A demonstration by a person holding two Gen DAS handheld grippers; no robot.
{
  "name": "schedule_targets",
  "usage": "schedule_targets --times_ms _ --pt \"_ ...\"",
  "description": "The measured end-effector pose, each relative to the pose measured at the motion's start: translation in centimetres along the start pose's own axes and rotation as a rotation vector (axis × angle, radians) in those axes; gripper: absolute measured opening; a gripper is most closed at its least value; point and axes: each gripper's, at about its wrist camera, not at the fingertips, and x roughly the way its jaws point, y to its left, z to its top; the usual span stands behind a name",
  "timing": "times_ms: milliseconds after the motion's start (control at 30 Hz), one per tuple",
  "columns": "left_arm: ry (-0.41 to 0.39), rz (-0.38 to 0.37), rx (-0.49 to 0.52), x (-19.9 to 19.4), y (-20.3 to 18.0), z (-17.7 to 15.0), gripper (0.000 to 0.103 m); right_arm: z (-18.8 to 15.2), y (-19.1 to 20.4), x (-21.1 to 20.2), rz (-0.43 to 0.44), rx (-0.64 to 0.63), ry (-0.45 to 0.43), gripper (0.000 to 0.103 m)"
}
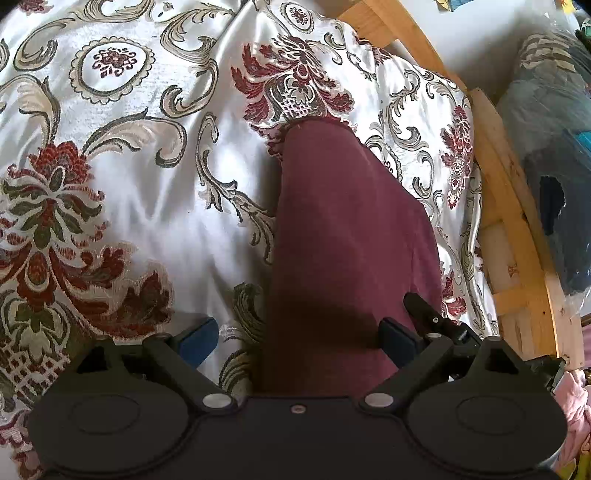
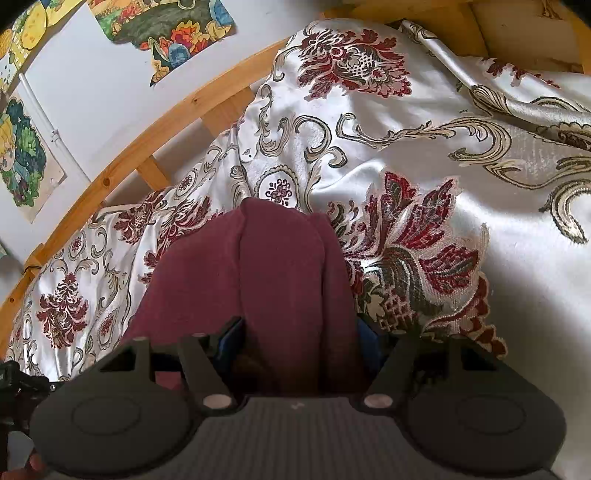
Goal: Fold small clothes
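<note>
A maroon garment (image 1: pixel 343 236) lies as a long folded strip on the floral satin bedspread (image 1: pixel 147 192). My left gripper (image 1: pixel 295 338) is open, its blue pads wide apart over the near end of the strip; the right pad (image 1: pixel 397 341) touches the cloth's edge. In the right wrist view the same garment (image 2: pixel 258 269) runs forward with a lengthwise fold line. My right gripper (image 2: pixel 299 341) has its pads close around the cloth's near end; the cloth hides most of the pads. The right gripper's tip also shows in the left wrist view (image 1: pixel 432 314).
A wooden bed rail (image 1: pixel 517 236) borders the bedspread, with a bagged dark bundle (image 1: pixel 557 155) beyond it. Pink cloth (image 1: pixel 576 406) lies at the lower right. In the right wrist view the rail (image 2: pixel 147 136) runs under a wall with cartoon stickers (image 2: pixel 173 33).
</note>
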Motion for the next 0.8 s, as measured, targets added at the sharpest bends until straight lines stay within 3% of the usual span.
schedule_targets --times_ms 100,267,500,600,667,800 --pt "0.005 0.021 0.035 0.3 -0.5 -0.1 0.092 0.0 0.0 0.0 0.000 0.001 0.001 0.070" --pt "0.013 0.011 0.055 0.3 -1.0 -0.2 0.076 0.1 0.0 0.0 -0.003 0.006 0.006 0.070" --pt "0.023 0.022 0.063 0.8 -1.2 -0.3 0.075 0.1 -0.1 -0.1 0.002 0.021 0.005 0.071" --pt "0.028 0.027 0.072 1.0 -1.4 -0.3 0.071 0.2 -0.3 -0.3 0.018 0.040 -0.002 0.076" --pt "0.036 0.021 0.084 1.1 -1.6 -0.3 0.063 0.3 -0.5 -0.5 0.039 0.064 -0.009 0.086" --pt "0.039 0.046 0.114 1.3 -2.2 -0.4 0.061 0.3 -0.4 -0.5 0.062 0.067 -0.013 0.091"
